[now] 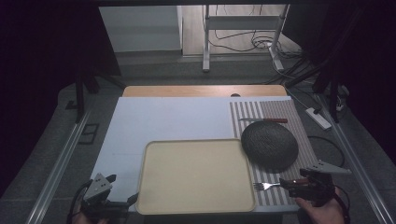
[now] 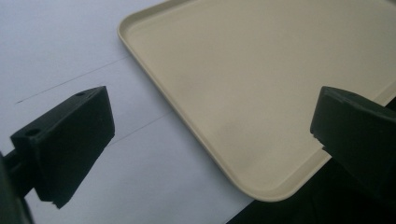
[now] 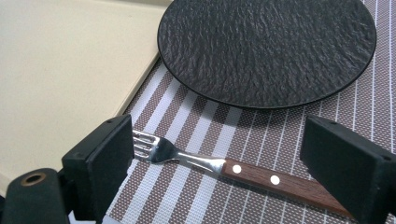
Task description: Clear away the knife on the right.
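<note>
Landmark: beige tray [image 1: 196, 175], bare, lying at the near middle of the white table [image 1: 163, 119].
Right gripper [image 3: 215, 163]: just off the tray's right near corner, over the striped placemat [image 1: 306, 142]. Jaws spread wide, gripping nothing.
Fork [image 3: 219, 164]: flat on the placemat just right of the tray, between the right jaws but touching neither. Tines point at the tray edge; wooden handle with two rivets runs away from it.
Left gripper [image 2: 210, 140]: at the tray's left near corner. Jaws wide apart, empty; the tray corner lies between them, below.
Dark plate [image 1: 269, 144]: on the placemat, right of the tray's far corner, just beyond the fork; whether it touches the tray I cannot tell.
Knife [image 1: 264, 120]: beyond the plate, farther from the tray, wooden handle to the right.
</note>
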`<state>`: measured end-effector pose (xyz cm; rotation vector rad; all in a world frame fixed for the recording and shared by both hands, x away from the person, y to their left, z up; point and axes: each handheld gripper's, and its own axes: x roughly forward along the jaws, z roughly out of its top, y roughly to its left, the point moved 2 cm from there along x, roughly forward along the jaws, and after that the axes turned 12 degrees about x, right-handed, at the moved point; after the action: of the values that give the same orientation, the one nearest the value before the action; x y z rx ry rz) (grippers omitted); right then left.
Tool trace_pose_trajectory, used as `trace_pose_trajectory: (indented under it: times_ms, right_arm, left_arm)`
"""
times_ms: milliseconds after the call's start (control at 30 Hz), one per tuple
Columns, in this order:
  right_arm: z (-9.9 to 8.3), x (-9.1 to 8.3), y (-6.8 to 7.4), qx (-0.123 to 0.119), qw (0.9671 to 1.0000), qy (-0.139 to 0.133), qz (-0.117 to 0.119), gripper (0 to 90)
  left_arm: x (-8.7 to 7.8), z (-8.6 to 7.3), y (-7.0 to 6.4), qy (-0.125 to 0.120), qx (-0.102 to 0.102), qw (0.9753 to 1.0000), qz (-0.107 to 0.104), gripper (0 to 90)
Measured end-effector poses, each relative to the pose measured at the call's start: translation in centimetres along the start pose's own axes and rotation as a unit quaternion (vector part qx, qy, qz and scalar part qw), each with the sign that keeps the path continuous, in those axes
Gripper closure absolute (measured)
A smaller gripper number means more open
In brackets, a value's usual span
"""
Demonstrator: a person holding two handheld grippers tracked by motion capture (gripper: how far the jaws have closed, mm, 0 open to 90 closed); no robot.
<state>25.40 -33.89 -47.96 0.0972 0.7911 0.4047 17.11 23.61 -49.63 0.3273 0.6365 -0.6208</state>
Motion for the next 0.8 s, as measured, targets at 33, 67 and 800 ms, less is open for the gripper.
trace_pose_trajectory:
  times_ms: [33,67,800]
  right_arm:
    - [0.0,0.0,0.0,0.000,1.0000,0.000,0.000,9.9]
    - [0.0,0.0,0.0,-0.001,1.0000,0.001,0.001,9.8]
    - [1.2,0.5,0.2,-0.014,0.9997,0.017,0.013,14.2]
  left_arm:
    - [0.0,0.0,0.0,0.000,0.000,1.0000,0.000,0.0]
    - [0.0,0.0,0.0,0.000,0.000,1.0000,0.000,0.0]
    - [0.1,0.1,-0.1,0.006,0.005,1.0000,-0.002,0.0]
